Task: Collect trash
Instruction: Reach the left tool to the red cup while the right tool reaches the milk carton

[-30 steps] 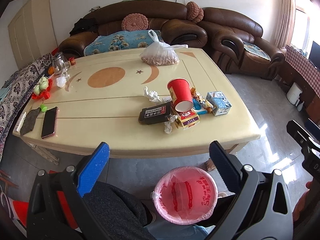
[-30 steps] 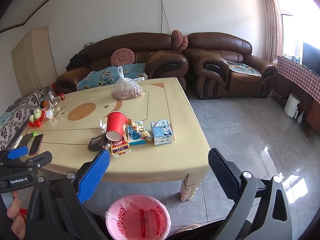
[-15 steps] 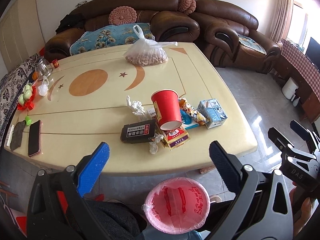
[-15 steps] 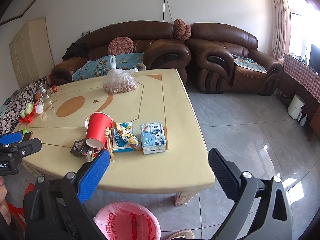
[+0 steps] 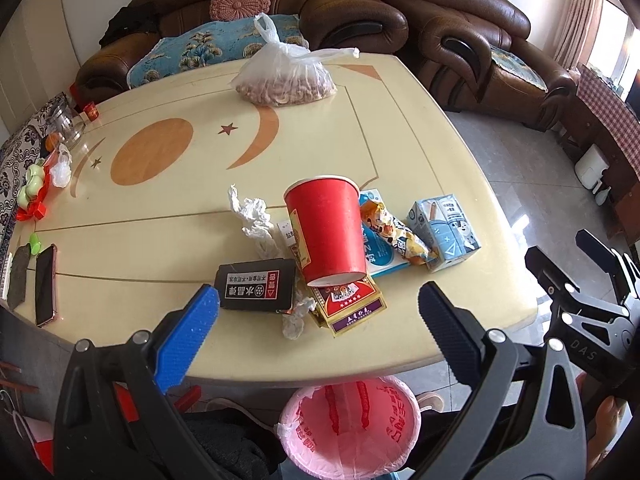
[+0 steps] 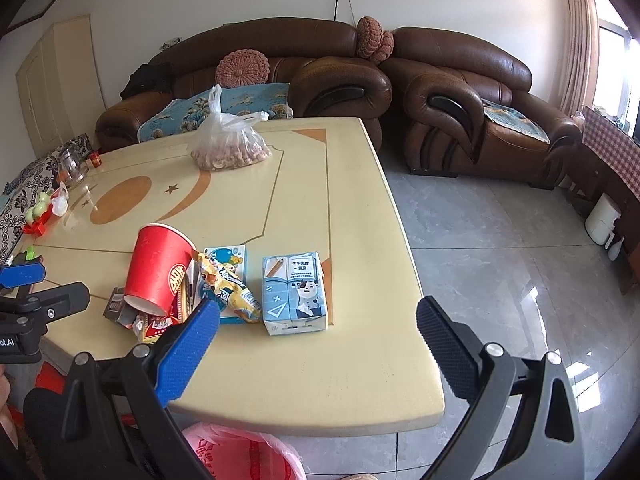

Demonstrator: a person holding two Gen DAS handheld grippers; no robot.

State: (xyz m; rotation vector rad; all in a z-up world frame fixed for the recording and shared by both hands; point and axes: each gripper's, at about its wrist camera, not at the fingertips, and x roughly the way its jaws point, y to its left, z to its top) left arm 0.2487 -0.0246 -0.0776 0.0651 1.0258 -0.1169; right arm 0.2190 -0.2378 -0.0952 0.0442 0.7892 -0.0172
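Nearby, upturned red cup atop trash.

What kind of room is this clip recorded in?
Most likely a home living room: brown leather sofas with round cushions line the wall behind a big cream coffee table, and a pink-lined bin stands on the tiled floor.

Black gripper frames, silver screws, one blue-padded fingers each.

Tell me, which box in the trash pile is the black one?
The flat black box at the left end of the pile, beside the red cup. The milk carton is pale blue, and the card box is red and gold.
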